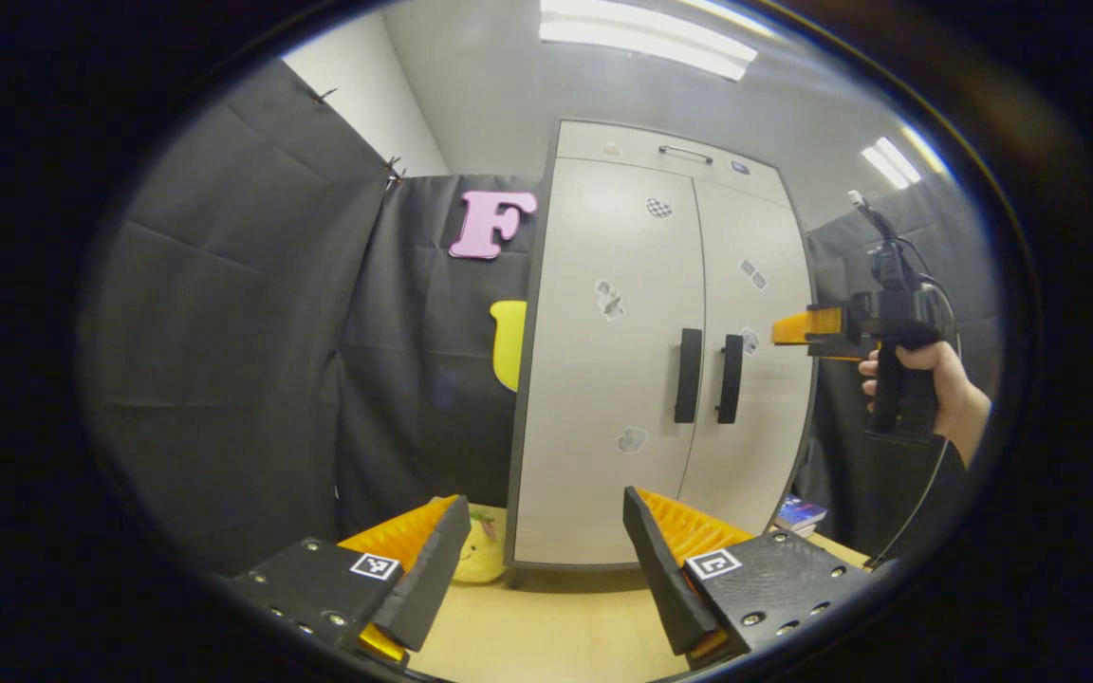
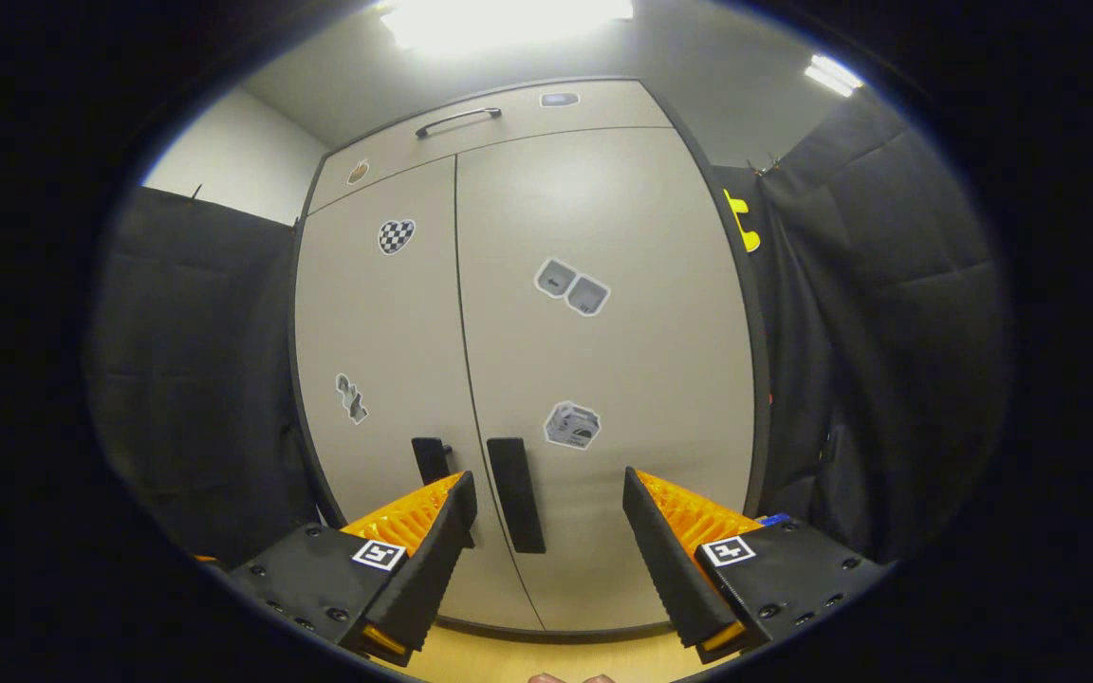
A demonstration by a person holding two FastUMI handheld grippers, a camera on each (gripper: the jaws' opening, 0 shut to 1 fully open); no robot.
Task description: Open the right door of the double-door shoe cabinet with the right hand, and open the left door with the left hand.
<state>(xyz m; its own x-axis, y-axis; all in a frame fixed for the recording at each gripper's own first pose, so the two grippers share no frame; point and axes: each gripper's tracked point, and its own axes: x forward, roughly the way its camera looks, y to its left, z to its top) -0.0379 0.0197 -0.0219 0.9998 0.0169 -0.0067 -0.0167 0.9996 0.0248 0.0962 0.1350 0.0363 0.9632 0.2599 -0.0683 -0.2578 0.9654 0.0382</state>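
The pale double-door shoe cabinet [image 1: 603, 379] stands ahead with both doors shut. Two dark vertical handles sit side by side at the middle seam: the left door's handle [image 1: 688, 375] and the right door's handle [image 1: 730, 378]. My left gripper [image 1: 545, 496] is open and well short of the cabinet, low and in front of the left door. In the right gripper view the right gripper [image 2: 547, 474] is open and close to the doors. The right door's handle [image 2: 515, 493] shows between its fingers, nearer the left one, untouched. The left door's handle [image 2: 431, 460] is partly hidden behind that finger.
A hand [image 1: 926, 379] holds the right gripper [image 1: 793, 330] level with the handles. A top drawer with a bar handle [image 1: 684, 152] caps the cabinet. A yellow plush toy [image 1: 480, 555] lies at its lower left corner, and books [image 1: 801, 514] at its lower right, on the wooden surface [image 1: 556, 617].
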